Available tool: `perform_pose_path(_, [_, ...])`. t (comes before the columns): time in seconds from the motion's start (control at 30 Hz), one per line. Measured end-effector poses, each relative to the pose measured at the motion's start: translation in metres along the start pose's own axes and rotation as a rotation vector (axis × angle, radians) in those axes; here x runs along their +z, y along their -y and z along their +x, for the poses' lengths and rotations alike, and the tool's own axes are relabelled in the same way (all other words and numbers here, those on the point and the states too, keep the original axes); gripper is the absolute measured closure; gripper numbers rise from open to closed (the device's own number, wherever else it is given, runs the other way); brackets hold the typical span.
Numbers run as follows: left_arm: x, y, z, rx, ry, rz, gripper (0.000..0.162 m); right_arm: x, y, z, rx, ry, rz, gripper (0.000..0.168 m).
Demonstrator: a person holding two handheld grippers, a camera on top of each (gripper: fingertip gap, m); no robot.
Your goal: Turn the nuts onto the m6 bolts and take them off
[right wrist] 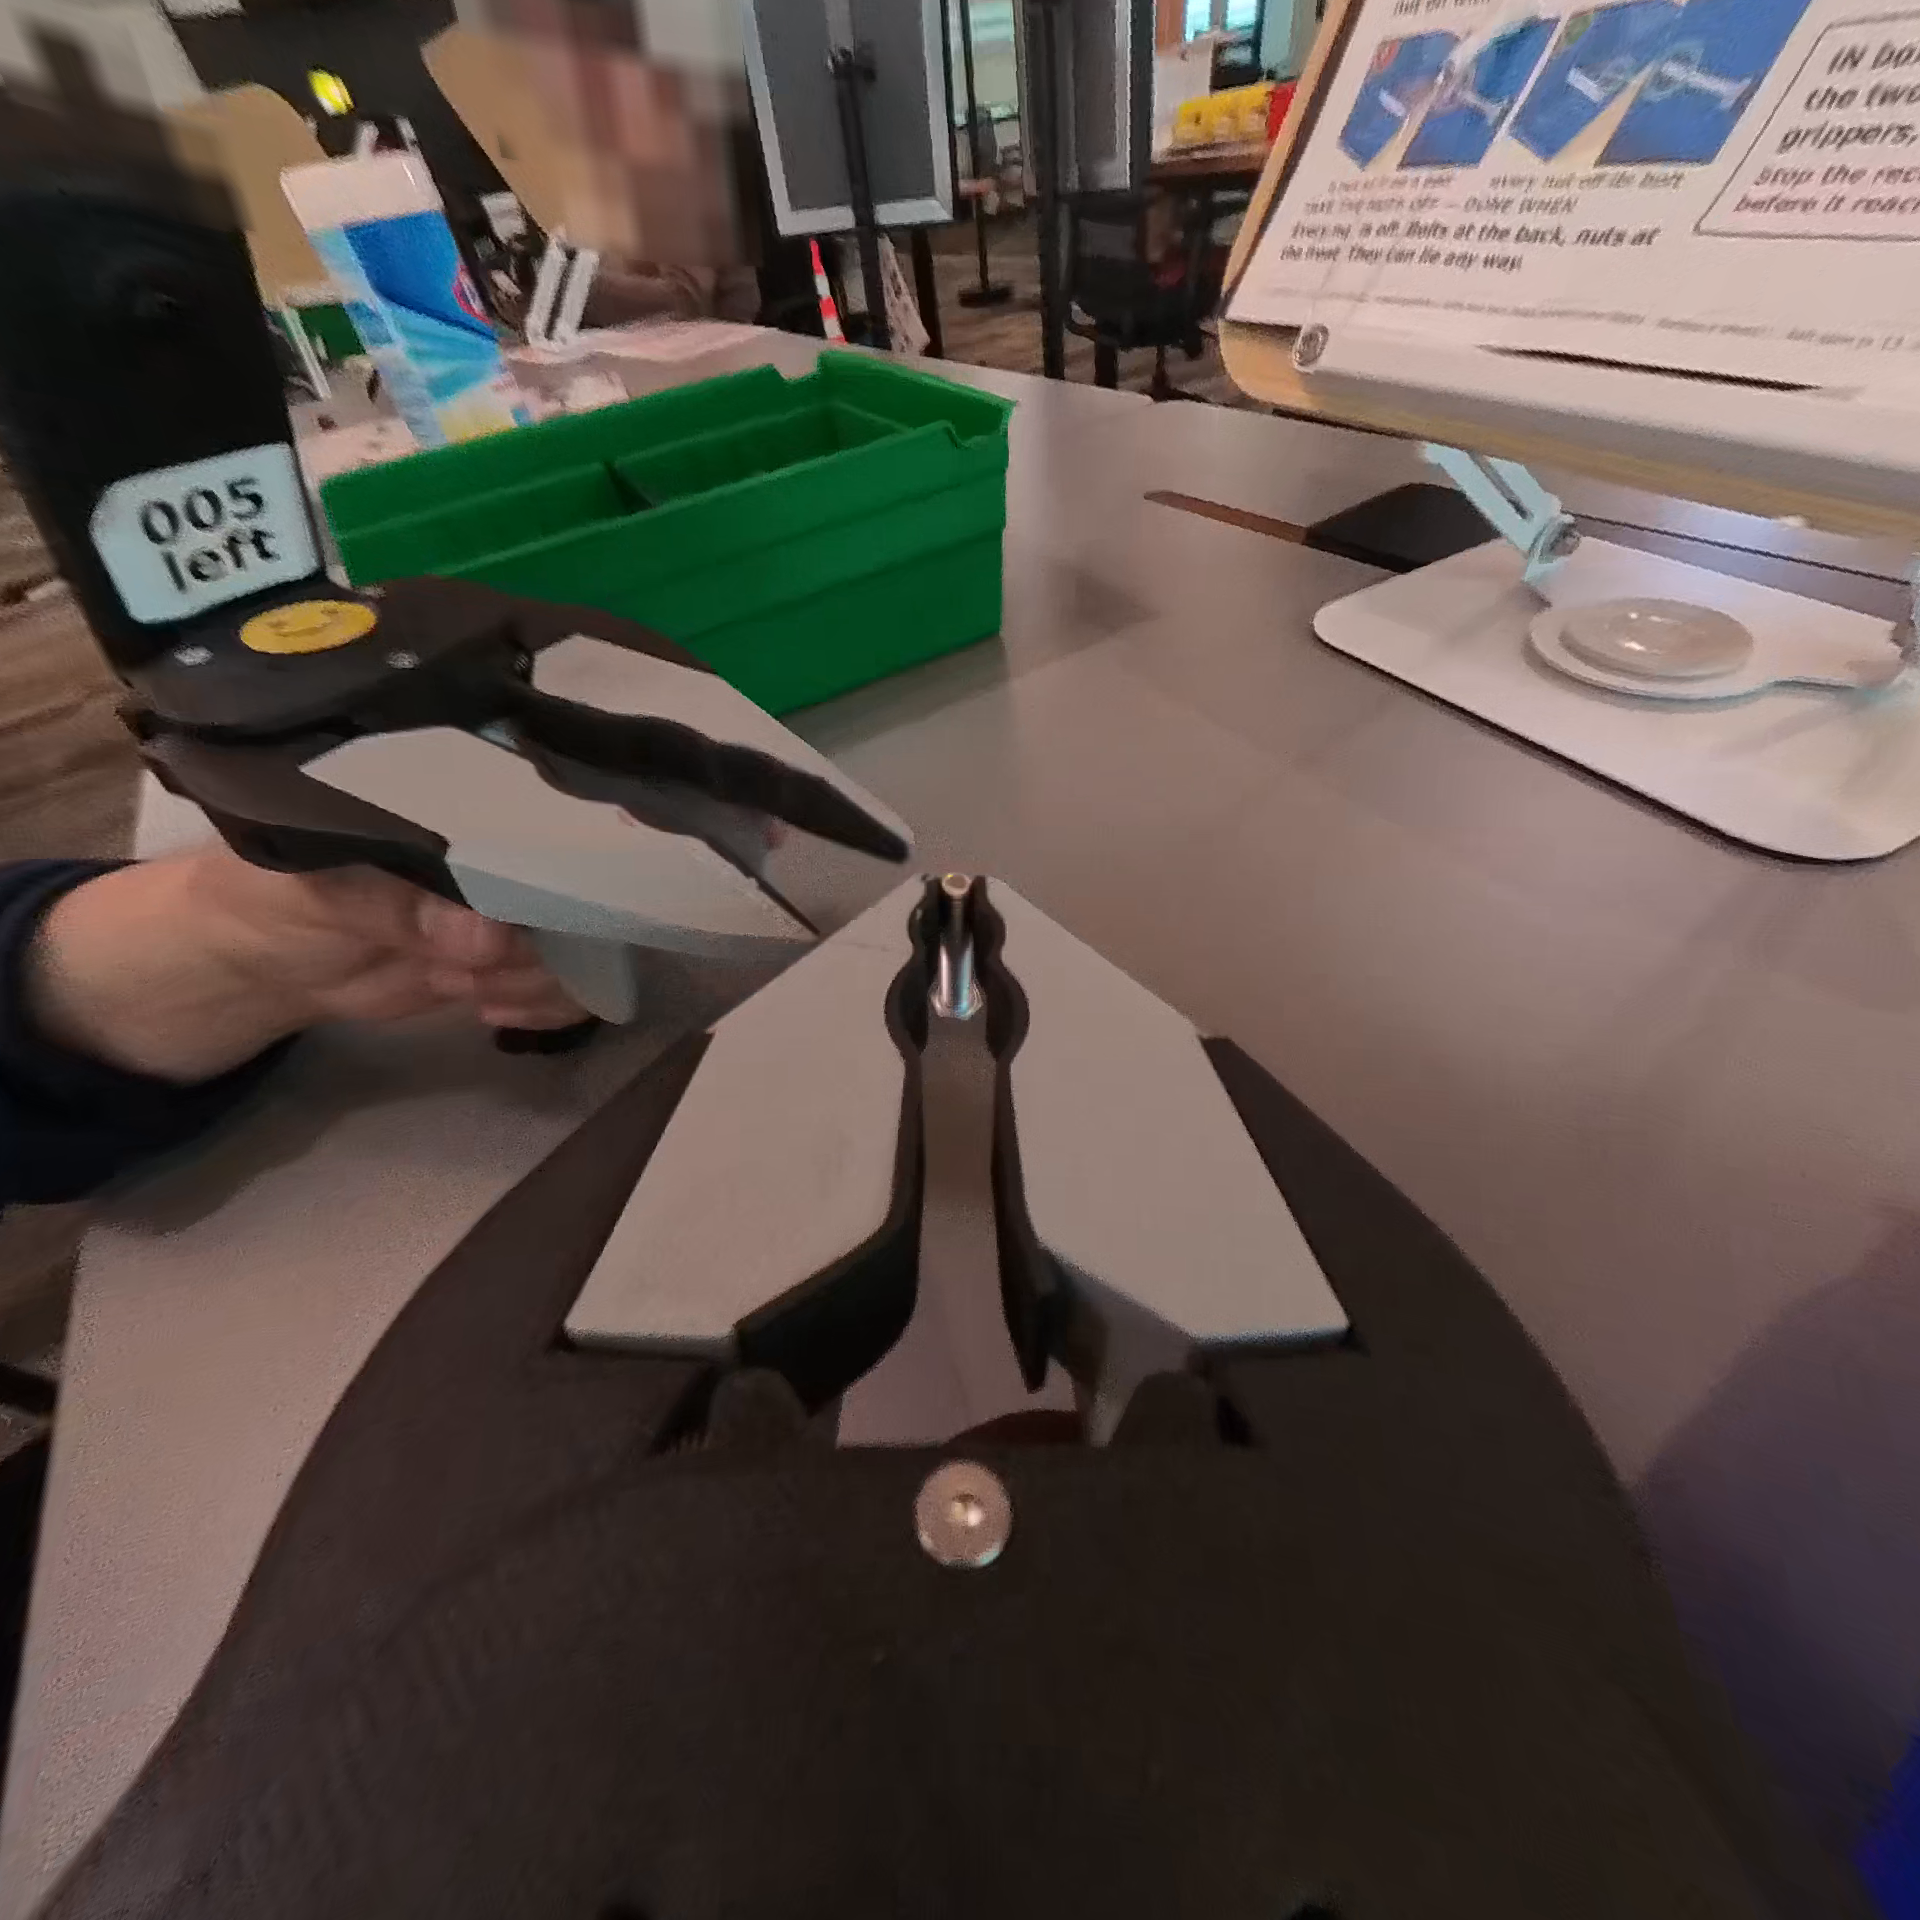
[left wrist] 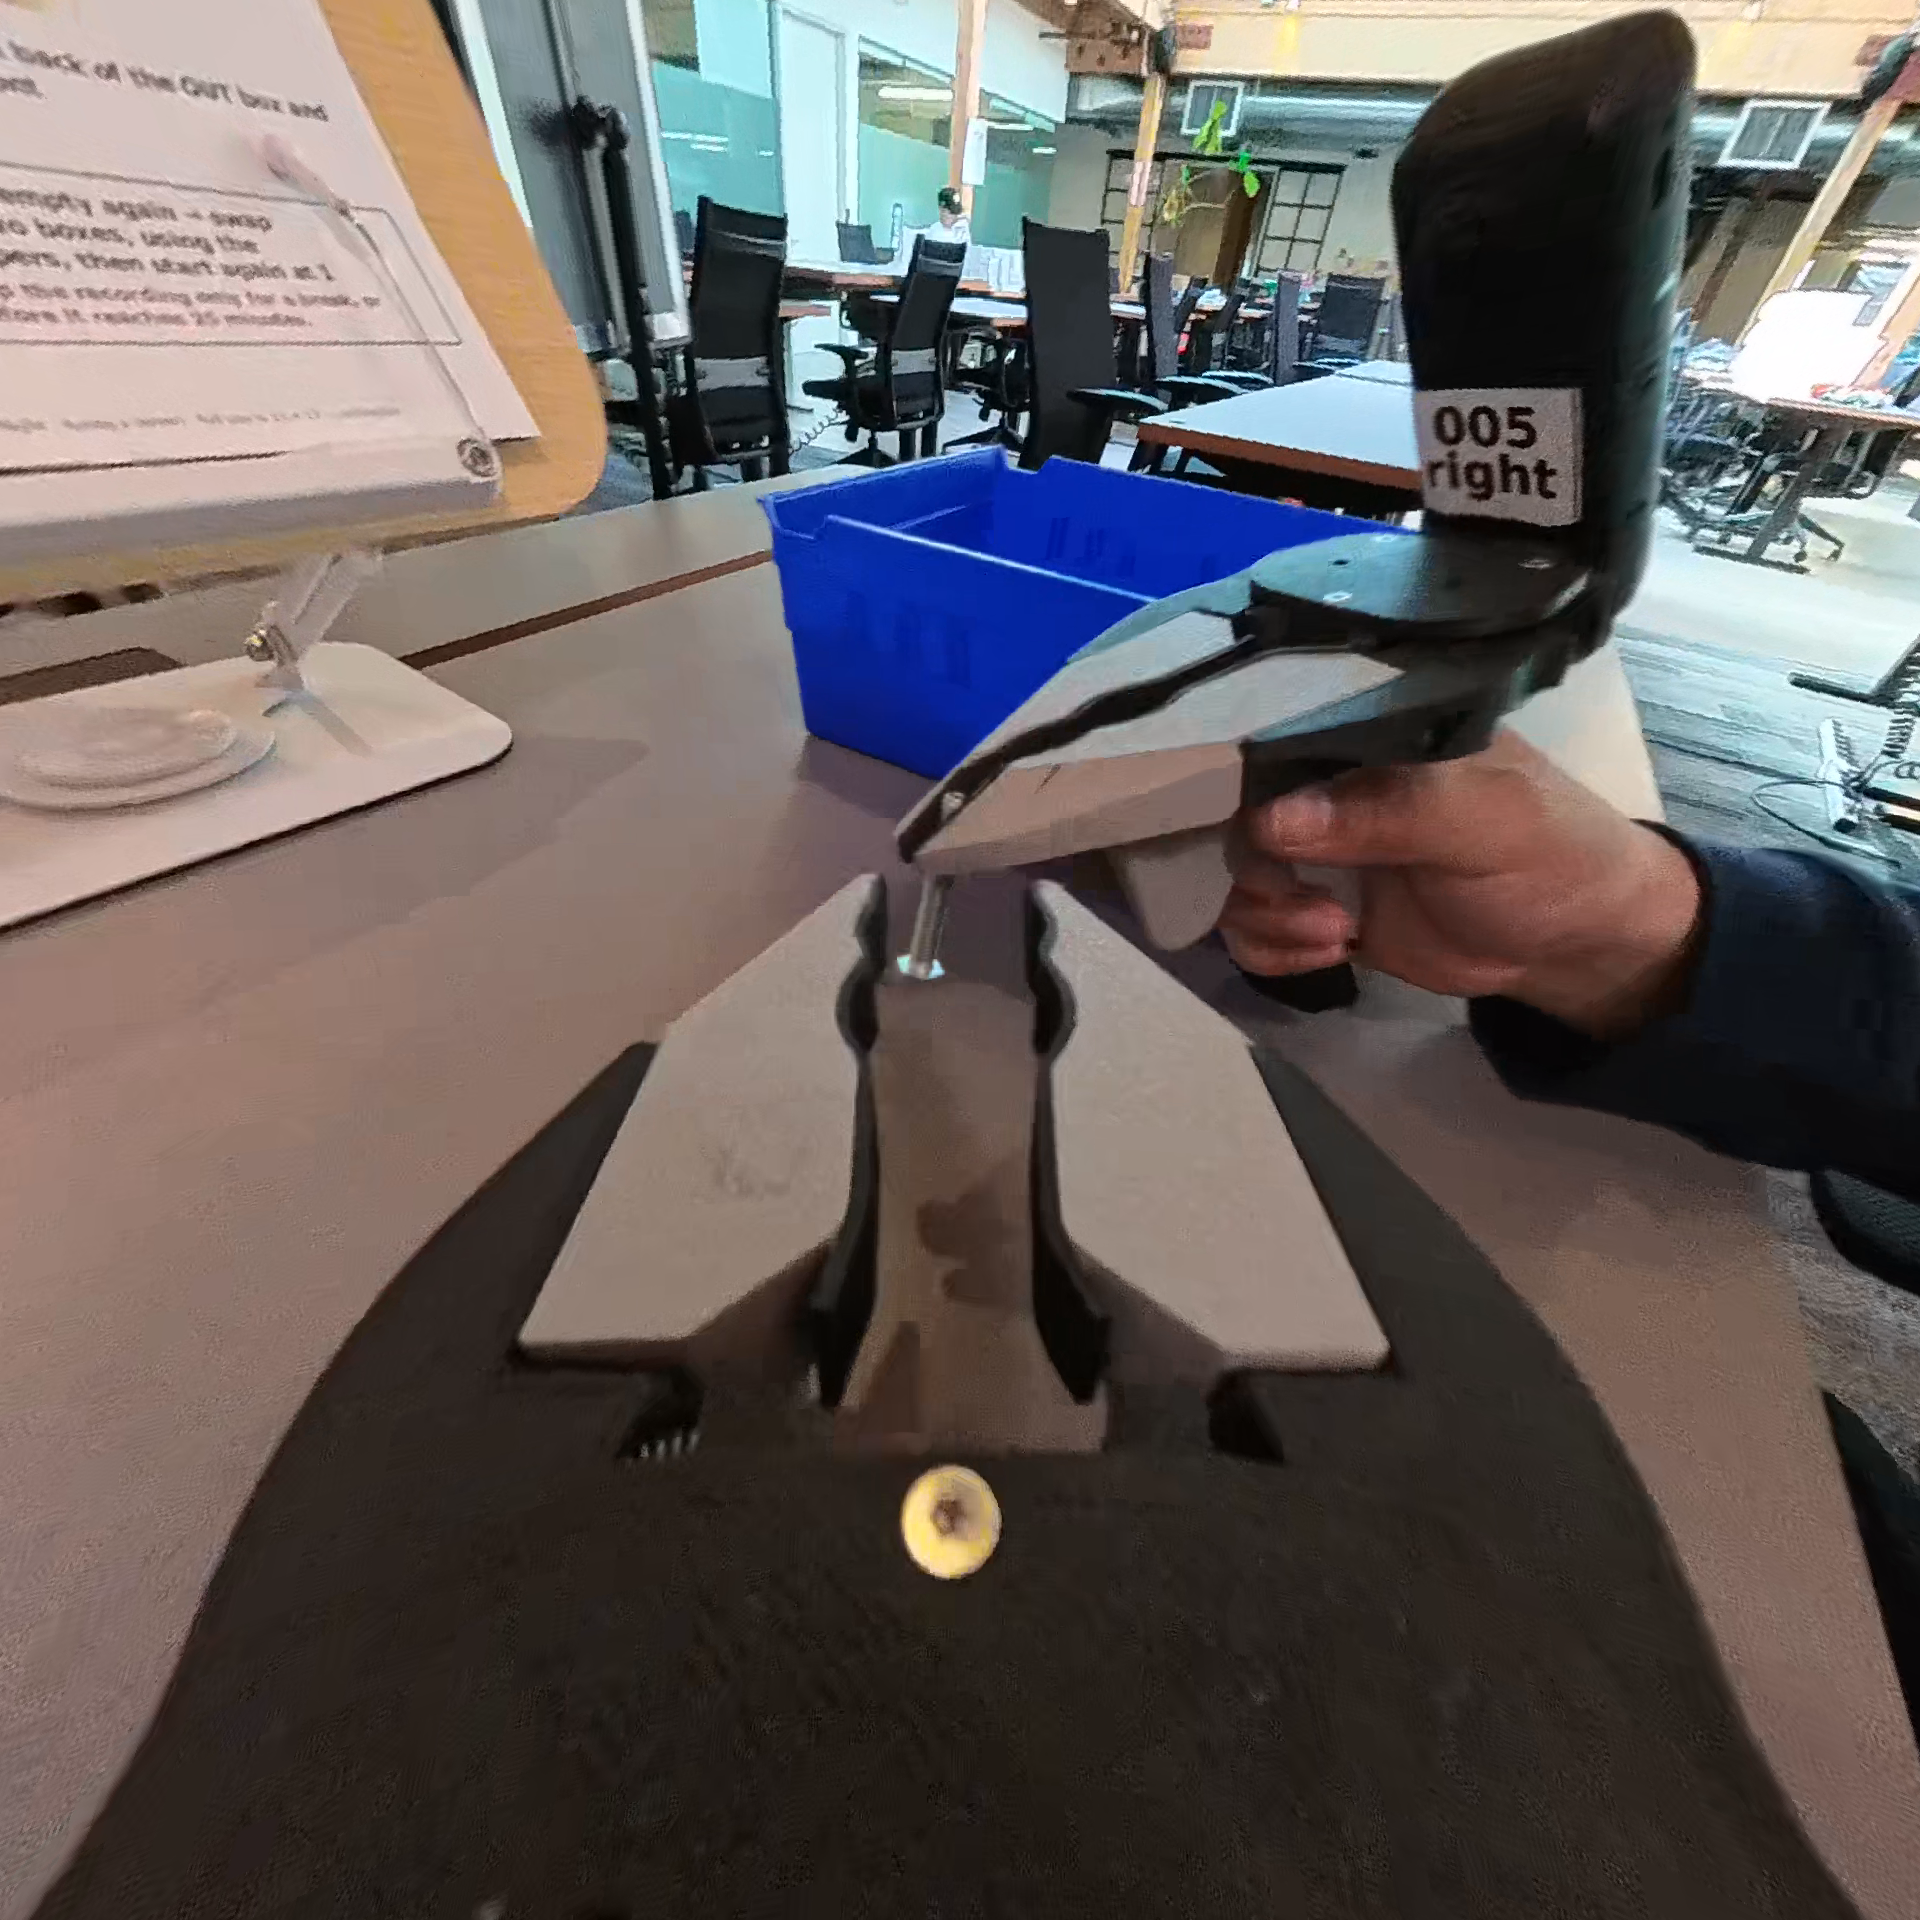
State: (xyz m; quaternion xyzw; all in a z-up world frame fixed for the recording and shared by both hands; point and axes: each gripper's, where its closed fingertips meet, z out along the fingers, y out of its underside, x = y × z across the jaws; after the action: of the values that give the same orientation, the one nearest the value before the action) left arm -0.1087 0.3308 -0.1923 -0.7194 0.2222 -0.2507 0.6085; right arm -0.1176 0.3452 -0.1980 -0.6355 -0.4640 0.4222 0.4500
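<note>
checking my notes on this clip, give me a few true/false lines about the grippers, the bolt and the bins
1. The right gripper is shut on the bolt. True.
2. The left gripper is clamped on the bolt. False: its jaws are open, and the bolt only hangs between its fingertips.
3. The bolt's hex end points down toward the table. True, as the left wrist view shows.
4. The blue bin sits behind the left gripper. False: it sits behind the right gripper; the green bin is behind the left one.
5. The bolt lies flat on the table. False: it is held above it.
</note>
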Motion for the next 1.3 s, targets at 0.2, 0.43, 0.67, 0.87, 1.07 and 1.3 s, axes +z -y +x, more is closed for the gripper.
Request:
perform_pose_path(0.2, [-0.016,-0.003,-0.033,0.014,0.181,-0.012,0.131,0.020,-0.039,0.012,0.041,0.049,-0.225,0.166])
perform_pose_path(0.43, [-0.017,-0.002,-0.032,-0.010,0.180,-0.016,0.134,0.024,-0.056,0.006,-0.080,0.039,-0.322,0.166])
perform_pose_path(0.67, [-0.015,-0.005,-0.029,-0.019,0.168,-0.037,0.130,0.023,-0.054,0.006,-0.083,0.029,-0.312,0.152])
perform_pose_path(0.87, [-0.017,-0.007,-0.026,-0.040,0.165,-0.044,0.123,0.015,-0.030,0.006,-0.087,0.003,-0.175,0.146])
perform_pose_path(1.07, [-0.075,0.028,0.031,0.053,0.066,-0.079,0.111,0.001,-0.007,0.007,-0.083,-0.037,-0.037,0.139])
perform_pose_path(1.3, [-0.207,0.053,-0.026,0.137,0.273,-0.296,0.111,-0.002,0.006,-0.002,-0.075,-0.032,0.024,0.142])
